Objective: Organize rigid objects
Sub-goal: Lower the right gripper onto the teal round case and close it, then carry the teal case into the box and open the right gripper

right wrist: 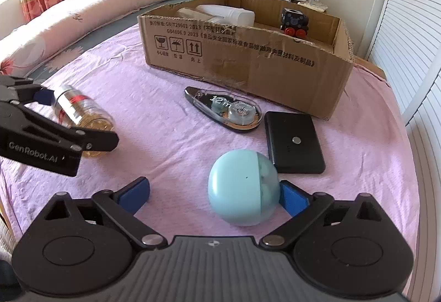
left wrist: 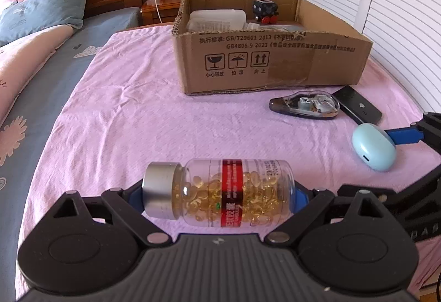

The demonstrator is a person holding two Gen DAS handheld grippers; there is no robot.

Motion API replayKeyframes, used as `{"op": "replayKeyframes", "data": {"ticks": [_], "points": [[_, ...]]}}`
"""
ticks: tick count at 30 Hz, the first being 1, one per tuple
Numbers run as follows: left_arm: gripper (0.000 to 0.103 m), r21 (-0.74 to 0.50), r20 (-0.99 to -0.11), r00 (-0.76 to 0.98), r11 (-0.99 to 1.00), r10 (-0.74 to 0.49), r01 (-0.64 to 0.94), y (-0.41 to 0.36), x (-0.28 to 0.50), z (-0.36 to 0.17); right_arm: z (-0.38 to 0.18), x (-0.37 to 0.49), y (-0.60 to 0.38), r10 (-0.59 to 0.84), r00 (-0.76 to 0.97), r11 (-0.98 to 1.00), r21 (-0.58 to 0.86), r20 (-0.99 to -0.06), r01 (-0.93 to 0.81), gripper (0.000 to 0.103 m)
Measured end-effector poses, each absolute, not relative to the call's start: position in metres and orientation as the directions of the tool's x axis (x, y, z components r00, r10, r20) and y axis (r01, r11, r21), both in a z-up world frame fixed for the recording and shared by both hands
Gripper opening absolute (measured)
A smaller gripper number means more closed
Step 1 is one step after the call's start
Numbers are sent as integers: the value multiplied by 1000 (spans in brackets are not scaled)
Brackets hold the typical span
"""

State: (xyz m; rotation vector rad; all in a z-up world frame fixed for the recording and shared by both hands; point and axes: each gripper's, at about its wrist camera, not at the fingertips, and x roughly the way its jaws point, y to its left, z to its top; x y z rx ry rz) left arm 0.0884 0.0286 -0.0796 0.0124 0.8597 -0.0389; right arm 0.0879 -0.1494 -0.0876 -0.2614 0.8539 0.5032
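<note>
A clear pill bottle with a silver cap, a red label and yellow capsules lies crosswise in my left gripper, shut on it end to end: one blue pad on the cap, the other on the base. The right wrist view has the same bottle in that gripper at the left. My right gripper is open around a light blue egg-shaped case on the pink sheet. Its right pad is against the case, while the left pad stands well apart. A cardboard box sits beyond.
A clear correction-tape dispenser and a black flat power bank lie between the case and the box. Inside the box are white containers and a black toy with red wheels. Pillows and a quilt lie left; slatted doors stand right.
</note>
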Motion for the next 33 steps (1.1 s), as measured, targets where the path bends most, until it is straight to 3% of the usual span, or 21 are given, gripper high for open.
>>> {"op": "replayKeyframes", "data": {"ticks": [9, 16, 24, 27, 33], "points": [[94, 27, -764, 646, 998, -12, 51, 26, 86, -77, -82, 96, -157, 311, 562, 859, -27, -766, -511, 77], [95, 34, -772, 635, 998, -3, 47, 26, 81, -75, -81, 95, -161, 304, 575, 867, -30, -760, -498, 67], [95, 45, -762, 647, 998, 7, 42, 24, 78, -71, -81, 93, -162, 299, 582, 870, -34, -756, -492, 65], [93, 33, -759, 651, 999, -2, 41, 26, 78, -70, -79, 93, -161, 294, 583, 872, -37, -758, -488, 58], [93, 35, -759, 651, 997, -14, 63, 27, 79, -69, -78, 93, -163, 285, 577, 880, -30, -765, -475, 58]]}}
